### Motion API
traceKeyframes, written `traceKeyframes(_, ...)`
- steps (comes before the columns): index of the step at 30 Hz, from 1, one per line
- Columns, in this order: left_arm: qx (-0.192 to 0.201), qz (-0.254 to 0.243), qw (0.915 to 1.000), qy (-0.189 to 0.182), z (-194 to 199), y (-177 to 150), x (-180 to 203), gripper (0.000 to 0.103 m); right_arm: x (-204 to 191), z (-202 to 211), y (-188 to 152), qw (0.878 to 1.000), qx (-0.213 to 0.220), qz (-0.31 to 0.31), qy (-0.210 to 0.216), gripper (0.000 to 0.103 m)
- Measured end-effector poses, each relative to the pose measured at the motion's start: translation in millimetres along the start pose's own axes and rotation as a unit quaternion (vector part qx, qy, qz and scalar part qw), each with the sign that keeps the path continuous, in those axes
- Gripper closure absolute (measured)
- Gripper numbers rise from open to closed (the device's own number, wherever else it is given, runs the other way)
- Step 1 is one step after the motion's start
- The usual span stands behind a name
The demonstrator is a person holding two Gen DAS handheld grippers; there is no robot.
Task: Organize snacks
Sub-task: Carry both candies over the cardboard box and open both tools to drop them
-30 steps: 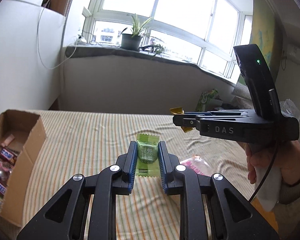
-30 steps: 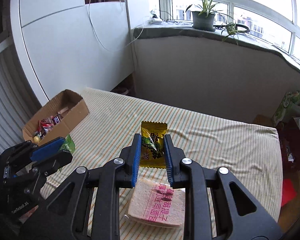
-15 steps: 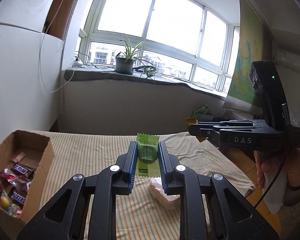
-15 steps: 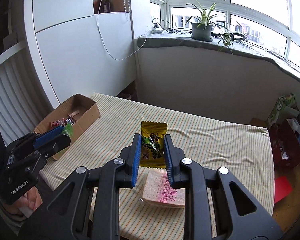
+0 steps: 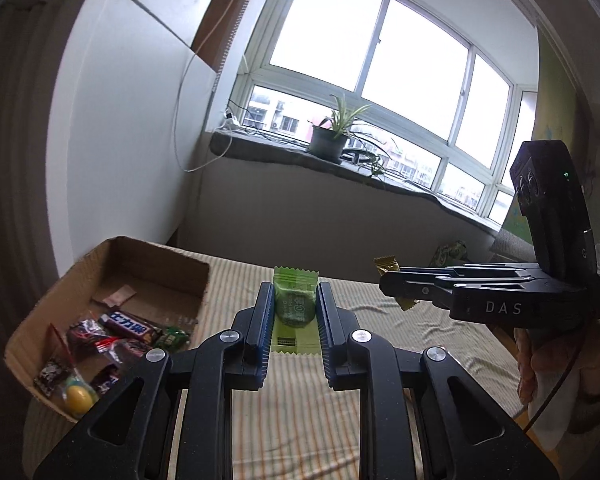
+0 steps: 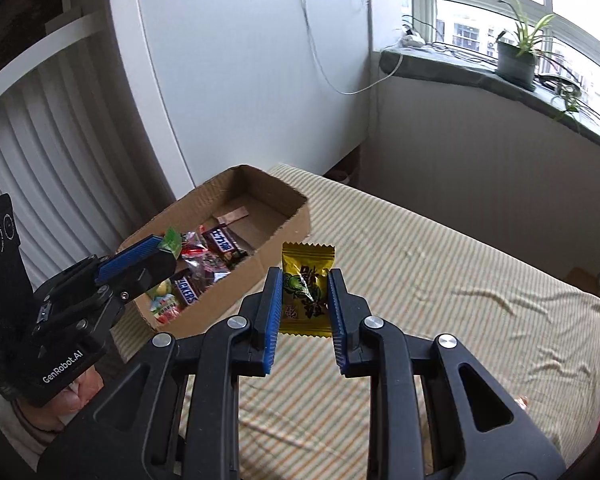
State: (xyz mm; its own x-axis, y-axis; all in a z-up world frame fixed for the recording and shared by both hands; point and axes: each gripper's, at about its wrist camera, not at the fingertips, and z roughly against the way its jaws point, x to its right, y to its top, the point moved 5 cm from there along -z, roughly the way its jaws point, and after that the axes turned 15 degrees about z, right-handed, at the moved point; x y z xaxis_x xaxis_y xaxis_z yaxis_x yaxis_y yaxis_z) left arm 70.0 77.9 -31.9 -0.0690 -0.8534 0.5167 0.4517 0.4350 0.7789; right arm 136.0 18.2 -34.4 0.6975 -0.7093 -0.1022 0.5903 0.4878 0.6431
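My left gripper [image 5: 293, 308] is shut on a green wrapped candy [image 5: 294, 305], held in the air above the striped table to the right of the cardboard box [image 5: 156, 258]. My right gripper [image 6: 305, 300] is shut on a yellow wrapped candy [image 6: 305, 286], held above the table just right of the same box [image 6: 244, 276]. The box holds several wrapped snacks, among them chocolate bars [image 5: 134, 327]. In the left wrist view the right gripper [image 5: 396, 280] shows at the right; in the right wrist view the left gripper [image 6: 156, 248] hangs over the box's near end.
The table carries a striped cloth [image 6: 440, 280]. A white cabinet [image 6: 240, 72] stands behind the box. A windowsill with a potted plant [image 5: 328, 142] runs along the far wall. A green packet [image 5: 452, 254] lies past the table's far right.
Both grippers have swung left toward the box with their candies still held. The box now appears closer in both views, and the pink packet on the table has dropped out of sight.
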Motion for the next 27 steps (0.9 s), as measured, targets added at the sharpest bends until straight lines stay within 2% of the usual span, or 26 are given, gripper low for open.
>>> traceKeyframes(7, 0.022, 0.039, 0.9952, 0.087, 16.0, 18.1, -89.1, 0.084, -72.0, -62.9, 42.3, 0.997, -0.003, 0.045, 0.070, 0.080)
traceKeyframes(12, 0.034, 0.040, 0.9894, 0.135, 23.8, 27.8, -123.8, 0.084, -87.9, -84.6, 54.9, 0.995, -0.006, 0.054, 0.082, 0.080)
traceKeyframes(18, 0.034, 0.039, 0.9889, 0.139, 13.7, 30.3, -133.3, 0.084, -84.4, -104.4, 61.6, 0.995, -0.018, 0.057, 0.085, 0.080)
traceKeyframes(25, 0.013, 0.049, 0.9894, 0.136, -6.1, 24.6, -143.4, 0.084, -74.2, -135.3, 66.5, 0.994, -0.031, 0.051, 0.088, 0.079)
traceKeyframes(26, 0.008, 0.049, 0.9893, 0.137, -10.5, 23.8, -144.9, 0.084, -72.7, -139.5, 66.4, 0.994, -0.033, 0.050, 0.089, 0.078)
traceKeyframes(27, 0.001, 0.049, 0.9893, 0.137, -15.2, 22.7, -145.9, 0.083, -71.9, -144.3, 65.1, 0.994, -0.038, 0.049, 0.093, 0.068)
